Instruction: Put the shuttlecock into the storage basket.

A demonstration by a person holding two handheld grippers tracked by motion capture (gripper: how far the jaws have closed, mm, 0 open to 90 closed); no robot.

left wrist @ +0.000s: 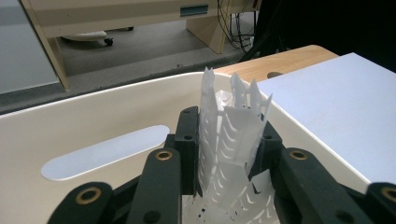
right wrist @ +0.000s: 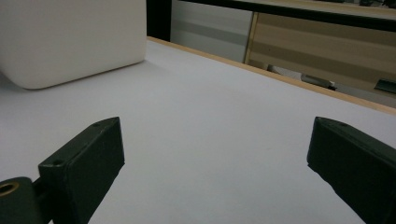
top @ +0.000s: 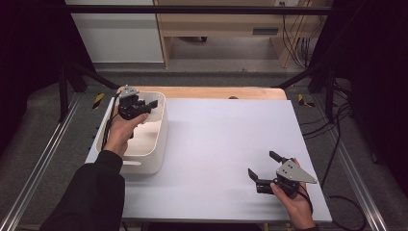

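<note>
Honestly, we've got the left tongs pinching a flimsy, crushable white plastic piece mid-body over the tub; right tongs open, empty.

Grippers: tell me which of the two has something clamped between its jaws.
The left gripper, over the white bin, pinches a white cut-out plastic piece. The right gripper has jaws wide apart over the bare table.

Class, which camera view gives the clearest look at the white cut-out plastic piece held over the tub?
The left gripper view: the white plastic piece stands clamped between the left gripper jaws, inside the tub. In the high view it is a small white patch.
</note>
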